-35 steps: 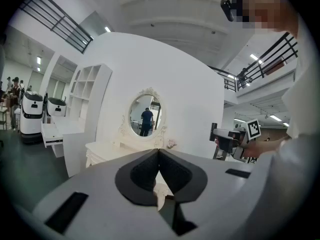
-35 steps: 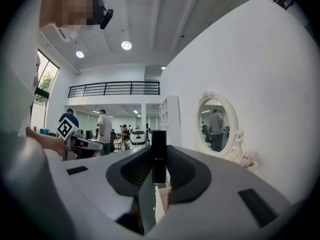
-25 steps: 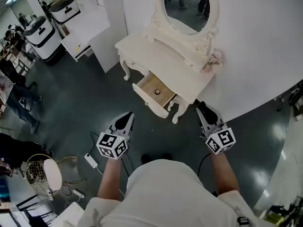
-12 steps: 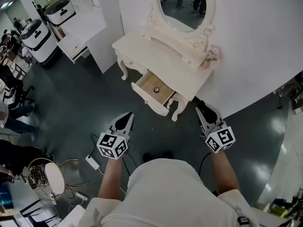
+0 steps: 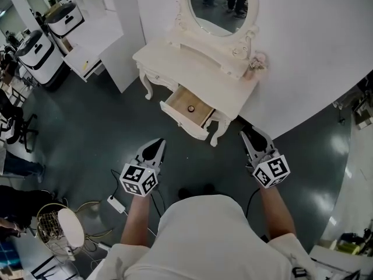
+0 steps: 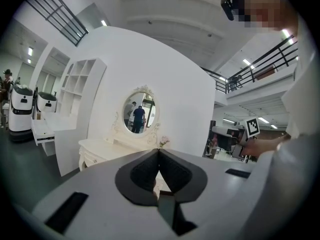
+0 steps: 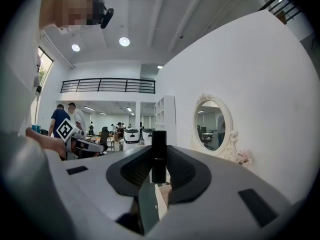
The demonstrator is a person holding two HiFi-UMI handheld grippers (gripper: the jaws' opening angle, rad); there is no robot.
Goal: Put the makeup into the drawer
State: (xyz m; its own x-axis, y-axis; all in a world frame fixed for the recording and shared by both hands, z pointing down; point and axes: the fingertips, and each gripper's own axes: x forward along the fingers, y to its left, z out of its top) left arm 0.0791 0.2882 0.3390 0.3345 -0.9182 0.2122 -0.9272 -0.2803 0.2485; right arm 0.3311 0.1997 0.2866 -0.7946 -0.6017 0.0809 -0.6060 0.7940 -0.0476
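Drawer stands open under the dressing table; right gripper clamps a black makeup tube, left gripper closed on nothing.

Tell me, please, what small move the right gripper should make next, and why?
Probably carry the right gripper forward toward the open drawer. Its jaws are clamped on a black makeup tube, and in the head view the drawer stands pulled out with room inside, well ahead of the gripper, so the tube cannot be released yet.
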